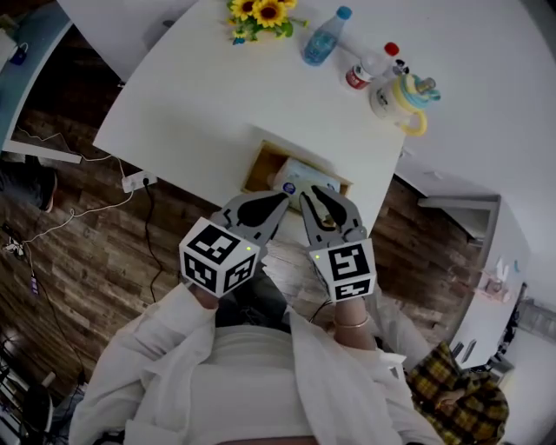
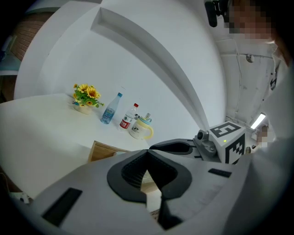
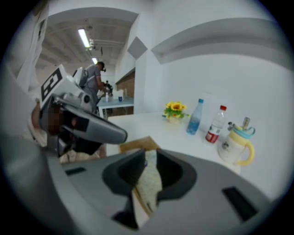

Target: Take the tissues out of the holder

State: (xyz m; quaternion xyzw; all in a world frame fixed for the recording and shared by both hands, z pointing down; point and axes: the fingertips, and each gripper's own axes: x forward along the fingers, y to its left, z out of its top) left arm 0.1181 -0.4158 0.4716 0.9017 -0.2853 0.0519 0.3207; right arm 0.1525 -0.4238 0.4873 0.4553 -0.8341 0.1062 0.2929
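Note:
A wooden tissue holder point(image 1: 259, 165) sits at the near edge of the white table point(image 1: 191, 104), with a pale tissue pack point(image 1: 300, 176) printed in blue lying in it. Both grippers hover side by side just in front of it. My right gripper point(image 1: 307, 195) touches the pack's near end. In the right gripper view the right gripper point(image 3: 149, 156) is shut on the tissue pack point(image 3: 149, 183), which fills the gap between its jaws. My left gripper point(image 1: 280, 200) points at the holder's near wall. In its own view the left gripper point(image 2: 147, 153) is shut, with nothing held.
At the table's far side stand sunflowers point(image 1: 261, 13), a blue-capped bottle point(image 1: 323, 39), a red-labelled bottle point(image 1: 365, 69) and a yellow-handled cup point(image 1: 400, 96). Pale crumpled sheets point(image 1: 285, 259) lie below the grippers, on the person's lap. A power strip point(image 1: 135, 181) lies on the wooden floor.

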